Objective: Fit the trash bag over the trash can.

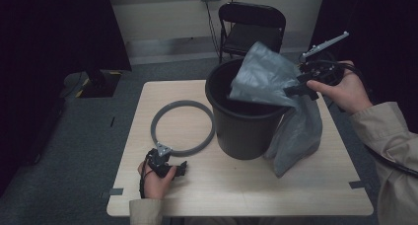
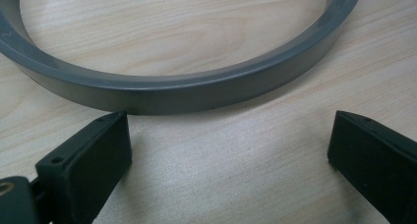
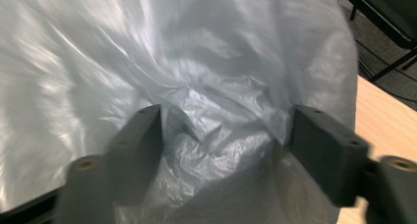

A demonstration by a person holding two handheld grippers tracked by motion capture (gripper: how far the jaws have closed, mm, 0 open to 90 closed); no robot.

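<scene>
Two hand-held grippers noted: our right hand-held gripper (image 1: 299, 88) bunches the grey bag (image 1: 266, 79) over the black bin (image 1: 241, 129) at the table's (image 1: 236, 195) right; our left (image 1: 170, 167), jaws wide, waits near the grey ring (image 1: 182, 128). We advise spreading the bag's mouth evenly before ringing.

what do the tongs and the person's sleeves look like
Both tongs are black. The left tongs carry a grey three-cornered plate on top, and a black cable loops by the wrist. In the left gripper view the jaws are flat black rectangular pads with small screw holes. The right tongs have a grey plate raised on a rod and a black cable trailing along the forearm. Both sleeves are beige, with plain cuffs.
</scene>
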